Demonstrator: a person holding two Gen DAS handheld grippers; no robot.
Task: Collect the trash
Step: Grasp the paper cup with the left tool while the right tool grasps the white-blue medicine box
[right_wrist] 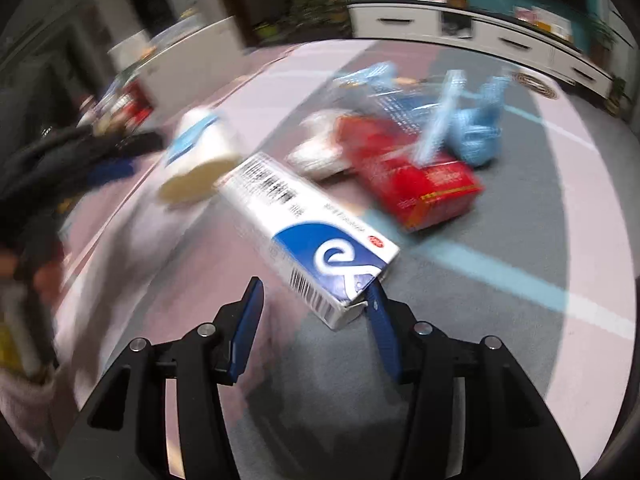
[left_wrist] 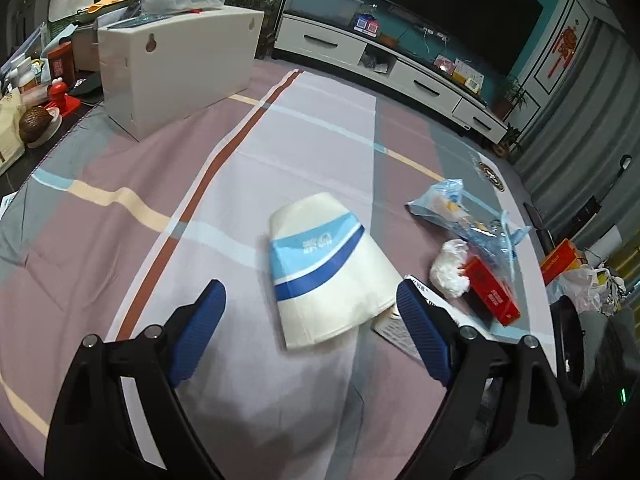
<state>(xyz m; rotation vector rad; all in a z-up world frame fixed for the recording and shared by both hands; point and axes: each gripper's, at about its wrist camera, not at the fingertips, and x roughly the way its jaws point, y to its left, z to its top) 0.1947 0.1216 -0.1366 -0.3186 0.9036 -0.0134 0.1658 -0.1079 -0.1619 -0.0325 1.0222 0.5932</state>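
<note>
Two pictures, and I start with the one from my left hand. My left tool (left_wrist: 310, 330) is wide open and holds nothing. The paper cup (left_wrist: 326, 270) lies on its side on the bench (left_wrist: 100, 240), on the striped cloth, just ahead and between the two blue fingers (left_wrist: 198, 336). I think the cup is very light and a bit soft, so a hard squeeze would crush it. I would take it across the round wall, near the wide end. Right of it lie a crumpled white tissue (left_wrist: 450, 268), a red box (left_wrist: 492, 294) and a blue plastic bag (left_wrist: 464, 212). The tissue and bag look soft and floppy. A white box pokes out behind my right finger, mostly hidden.

Now the picture from my right hand. It is very blurry. My right tool (right_wrist: 314, 300) is about half open and holds nothing. The white and blue box (right_wrist: 308, 226) lies just ahead, and its near corner sits against the right finger (right_wrist: 380, 320). I cannot tell if it really touches. The box looks stiff, light and probably empty, so I would pinch its long flat sides. The cup, red box and bag behind it are smeared. I cannot read the words. Something dark on the left may be my other tool.
</note>
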